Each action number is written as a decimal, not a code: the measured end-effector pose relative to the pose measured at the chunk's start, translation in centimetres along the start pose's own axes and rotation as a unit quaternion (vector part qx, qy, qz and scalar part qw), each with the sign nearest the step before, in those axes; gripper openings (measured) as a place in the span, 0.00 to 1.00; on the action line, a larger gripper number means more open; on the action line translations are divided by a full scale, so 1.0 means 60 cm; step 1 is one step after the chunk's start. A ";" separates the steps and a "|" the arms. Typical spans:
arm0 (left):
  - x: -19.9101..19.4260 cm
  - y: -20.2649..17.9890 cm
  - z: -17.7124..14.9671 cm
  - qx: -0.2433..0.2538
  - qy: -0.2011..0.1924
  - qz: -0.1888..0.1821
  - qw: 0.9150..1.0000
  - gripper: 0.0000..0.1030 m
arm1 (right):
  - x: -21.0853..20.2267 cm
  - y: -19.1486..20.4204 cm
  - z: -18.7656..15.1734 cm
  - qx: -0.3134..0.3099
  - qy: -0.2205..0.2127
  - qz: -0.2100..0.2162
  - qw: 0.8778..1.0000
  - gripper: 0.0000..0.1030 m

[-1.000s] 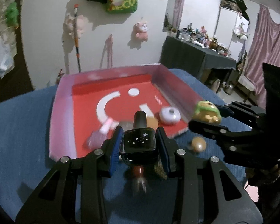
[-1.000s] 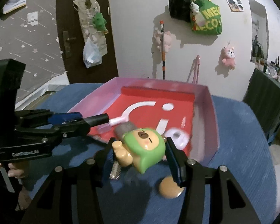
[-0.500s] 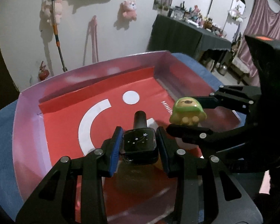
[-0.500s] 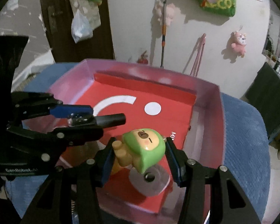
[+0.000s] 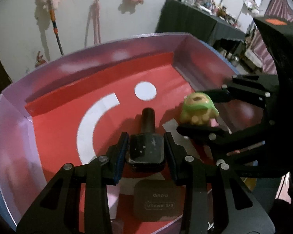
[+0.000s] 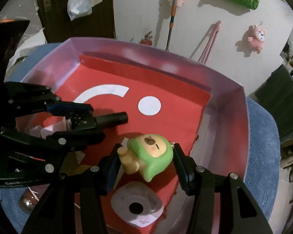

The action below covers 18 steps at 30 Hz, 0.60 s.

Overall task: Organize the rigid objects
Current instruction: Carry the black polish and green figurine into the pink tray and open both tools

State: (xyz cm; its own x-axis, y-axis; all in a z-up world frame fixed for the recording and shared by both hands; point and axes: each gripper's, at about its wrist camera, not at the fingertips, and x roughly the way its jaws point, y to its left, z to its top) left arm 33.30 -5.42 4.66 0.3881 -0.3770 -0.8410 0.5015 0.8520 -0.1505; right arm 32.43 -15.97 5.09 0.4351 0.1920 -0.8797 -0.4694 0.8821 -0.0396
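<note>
Tray with red floor and pink walls, beneath both grippers. Left gripper: jaws pinching a dark star-speckled bottle above the floor. Right gripper: jaws clamping a green-hooded bear figurine over a white tape roll.

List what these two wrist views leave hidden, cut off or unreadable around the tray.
- Left wrist view: the compact under the left gripper is partly covered by its fingers; only "EYE SHADOW" reads.
- Left wrist view: the right gripper hides the tray's right corner.
- Right wrist view: a round shiny thing outside the tray is half hidden, unidentifiable.
- Right wrist view: the bear figure hides part of the white holed block.
</note>
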 end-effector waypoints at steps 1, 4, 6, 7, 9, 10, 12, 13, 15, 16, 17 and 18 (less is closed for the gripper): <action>0.005 -0.001 -0.001 0.001 0.007 0.001 1.000 0.33 | 0.004 0.000 0.000 -0.004 0.005 -0.002 1.000 0.53; 0.010 -0.004 -0.004 0.001 0.019 0.005 1.000 0.33 | 0.012 0.001 -0.001 -0.009 0.013 -0.006 1.000 0.53; 0.010 -0.006 -0.004 0.004 0.020 0.008 1.000 0.33 | 0.017 -0.002 -0.003 -0.009 0.017 -0.004 1.000 0.53; 0.011 -0.006 -0.004 0.005 0.020 0.010 1.000 0.33 | 0.018 -0.001 -0.004 -0.011 0.018 -0.005 1.000 0.53; 0.012 -0.008 -0.003 0.006 0.022 0.015 1.000 0.33 | 0.018 0.001 -0.004 -0.013 0.018 -0.008 1.000 0.53; 0.012 -0.008 -0.003 0.006 0.023 0.016 1.000 0.33 | 0.018 0.002 -0.004 -0.013 0.019 -0.009 1.000 0.53; 0.012 -0.009 -0.001 0.005 0.024 0.017 1.000 0.33 | 0.021 0.003 -0.003 -0.012 0.019 -0.007 1.000 0.53; 0.012 -0.009 -0.001 0.004 0.024 0.017 1.000 0.33 | 0.021 0.002 -0.003 -0.012 0.019 -0.007 1.000 0.53; 0.011 -0.010 -0.001 0.005 0.024 0.019 1.000 0.33 | 0.021 0.004 -0.002 -0.014 0.020 -0.009 1.000 0.53; 0.010 -0.010 -0.001 0.005 0.024 0.019 1.000 0.33 | 0.022 0.004 -0.002 -0.014 0.020 -0.010 1.000 0.53; 0.009 -0.011 -0.001 0.005 0.024 0.020 0.999 0.33 | 0.023 0.005 -0.002 -0.015 0.020 -0.010 1.000 0.53; 0.011 -0.012 -0.001 0.005 0.024 0.020 0.999 0.33 | 0.023 0.005 -0.002 -0.014 0.020 -0.010 1.000 0.53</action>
State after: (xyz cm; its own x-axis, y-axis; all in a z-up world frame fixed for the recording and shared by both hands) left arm 33.15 -6.26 4.21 0.3703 -0.3235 -0.8708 0.4943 0.8623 -0.1101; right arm 32.80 -15.48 3.84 0.4140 0.1577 -0.8965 -0.4828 0.8730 -0.0694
